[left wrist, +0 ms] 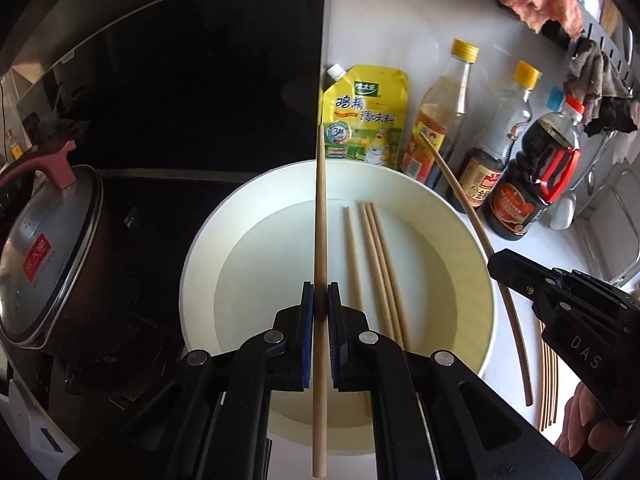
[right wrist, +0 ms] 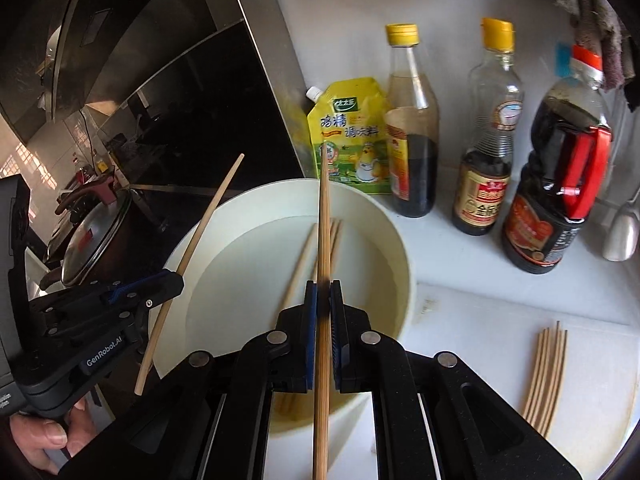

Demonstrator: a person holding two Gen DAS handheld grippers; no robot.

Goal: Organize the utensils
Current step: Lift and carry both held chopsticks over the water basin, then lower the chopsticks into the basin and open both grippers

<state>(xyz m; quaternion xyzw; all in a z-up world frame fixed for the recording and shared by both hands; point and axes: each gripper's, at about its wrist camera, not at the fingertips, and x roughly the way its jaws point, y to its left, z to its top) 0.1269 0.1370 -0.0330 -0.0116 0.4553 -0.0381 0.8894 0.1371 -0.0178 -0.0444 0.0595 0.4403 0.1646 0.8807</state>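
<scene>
Two tools are at work over a white basin (left wrist: pixel 200 264), and each is clenched on a single bamboo chopstick. In the left wrist view the left tool (left wrist: pixel 320 300) pinches its chopstick (left wrist: pixel 320 208) between blue pads, the stick running from 6 o'clock up to 12 o'clock and ending in front of a yellow seasoning pouch (left wrist: pixel 366 112). At 3 o'clock in that view the right tool (left wrist: pixel 504 268) holds the other chopstick (left wrist: pixel 460 184), which slants from the bottles down toward 5 o'clock.

Three more chopsticks (left wrist: pixel 376 264) lie inside the basin, just to the 3 o'clock side of the held one: a single stick and, beside it, a close pair. Whether the basin holds water I cannot tell.

From the right wrist view the right tool (right wrist: pixel 323 300) shows its stick upright along the 12 to 6 o'clock line. The left tool (right wrist: pixel 174 280) sits at 9 o'clock with its stick slanting over the basin's rim, a person's hand (right wrist: pixel 44 436) wrapped around its handle at 7 o'clock. At 4 o'clock a bundle of chopsticks (right wrist: pixel 546 376) rests on the white counter (right wrist: pixel 480 280), well apart from the basin.

Behind the basin, from 12 to 2 o'clock, stand the pouch and three sauce bottles (right wrist: pixel 412 136): two with yellow caps and, farthest toward 2 o'clock, a dark one with a red handle. At 9 o'clock in the left wrist view a dark pot with a glass lid (left wrist: pixel 52 252) sits on the black stove.
</scene>
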